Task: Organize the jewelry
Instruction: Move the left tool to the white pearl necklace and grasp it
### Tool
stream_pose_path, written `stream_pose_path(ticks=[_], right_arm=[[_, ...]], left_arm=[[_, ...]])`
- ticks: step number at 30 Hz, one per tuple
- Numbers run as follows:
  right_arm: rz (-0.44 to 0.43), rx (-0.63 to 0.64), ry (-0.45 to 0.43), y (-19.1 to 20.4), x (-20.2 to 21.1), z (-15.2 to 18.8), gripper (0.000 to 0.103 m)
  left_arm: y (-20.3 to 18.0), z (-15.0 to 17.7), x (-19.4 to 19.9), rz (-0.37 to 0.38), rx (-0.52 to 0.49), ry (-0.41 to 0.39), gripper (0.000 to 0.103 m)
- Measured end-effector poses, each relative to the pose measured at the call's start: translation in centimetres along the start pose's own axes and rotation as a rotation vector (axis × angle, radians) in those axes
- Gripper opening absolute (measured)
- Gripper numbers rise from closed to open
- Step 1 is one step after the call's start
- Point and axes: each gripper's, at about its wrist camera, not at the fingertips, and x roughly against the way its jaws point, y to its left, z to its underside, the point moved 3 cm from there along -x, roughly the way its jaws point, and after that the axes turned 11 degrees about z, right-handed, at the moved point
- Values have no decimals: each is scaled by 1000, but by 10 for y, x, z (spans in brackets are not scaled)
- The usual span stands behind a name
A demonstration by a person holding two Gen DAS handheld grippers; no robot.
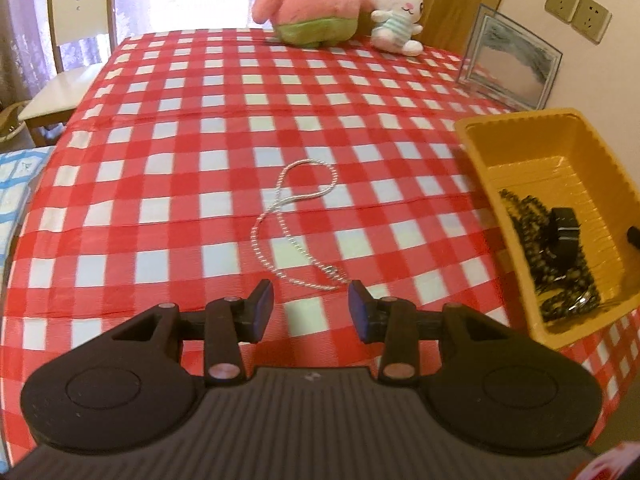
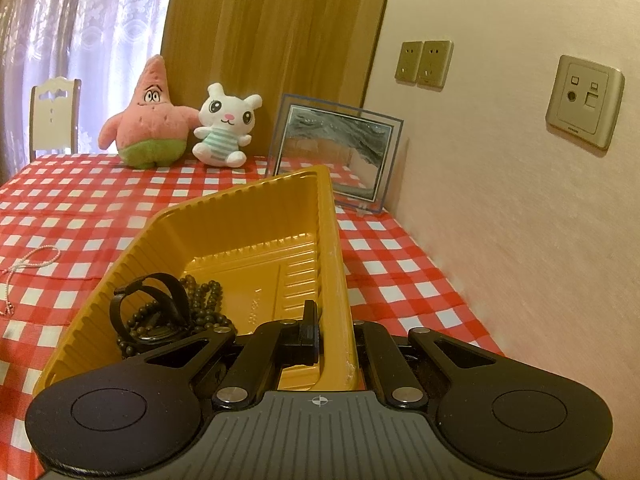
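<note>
A silver bead chain lies looped on the red checked tablecloth, its near end just ahead of my left gripper, which is open and empty above the cloth. The chain also shows at the far left of the right wrist view. A yellow plastic tray stands at the right and holds a dark bead necklace and a black watch. My right gripper is shut on the tray's right wall, one finger inside, one outside. The watch and dark beads lie in the tray's near left corner.
A pink star plush and a white bunny plush sit at the table's far edge. A framed picture leans on the wall at the right. A white chair stands beyond the far left corner.
</note>
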Motion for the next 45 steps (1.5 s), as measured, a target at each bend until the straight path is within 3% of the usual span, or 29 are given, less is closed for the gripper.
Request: stream_pose_path(ticks=[13, 25, 33, 36, 39, 43, 45], right_arm=[[19, 4, 7, -1, 0, -1, 3], [28, 11, 11, 2, 1, 0, 3], [27, 8, 14, 1, 2, 1, 3], [27, 11, 13, 1, 1, 1, 3], [27, 11, 14, 0, 1, 1, 3], [28, 9, 15, 0, 1, 1, 3], [28, 9, 15, 0, 0, 2, 3]], left_arm=[[24, -3, -8, -73, -86, -9, 37], [25, -37, -46, -14, -219, 5, 35], [27, -51, -73, 3, -298, 56, 34], [30, -54, -84, 5, -298, 82, 26], [31, -57, -87, 9, -298, 75, 25], [29, -59, -90, 37, -309, 82, 7], [26, -59, -91, 44, -311, 86, 3]])
